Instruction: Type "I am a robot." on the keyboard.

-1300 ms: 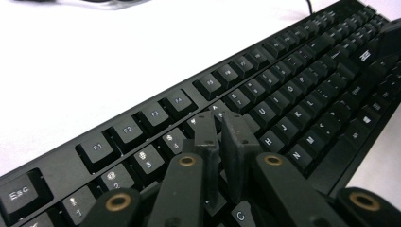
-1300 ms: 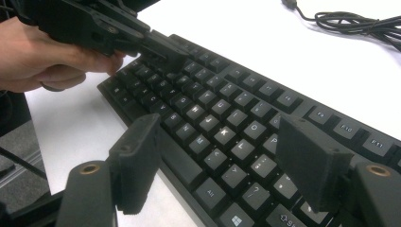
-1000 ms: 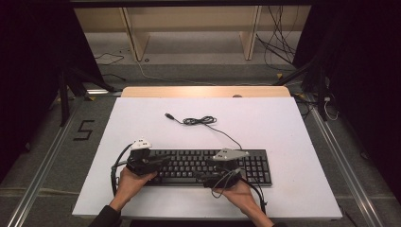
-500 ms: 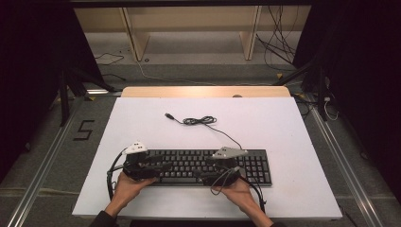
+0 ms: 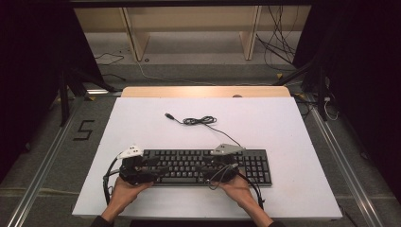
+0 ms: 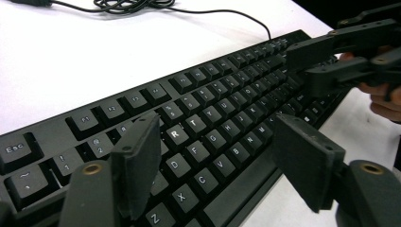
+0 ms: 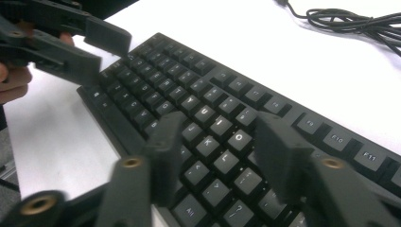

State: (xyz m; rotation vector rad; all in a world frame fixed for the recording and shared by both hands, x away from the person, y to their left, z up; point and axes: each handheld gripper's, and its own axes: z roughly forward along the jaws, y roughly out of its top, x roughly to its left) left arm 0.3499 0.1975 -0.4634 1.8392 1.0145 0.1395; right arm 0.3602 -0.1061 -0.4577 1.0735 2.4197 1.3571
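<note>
Keyboard (image 5: 203, 166), one, lies under two open tools, left (image 5: 158, 171) and right (image 5: 208, 168).

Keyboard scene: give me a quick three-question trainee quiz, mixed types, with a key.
1. True or false: the keyboard lies on a white table.
2. The left gripper has its jaws: A) clamped on a key, B) apart above the keys, C) around the cable.
3. What lies coiled on the table beyond the keyboard?

Key: 1 true. 2 B. 3 the keyboard's black cable, unplugged, its plug end free.
</note>
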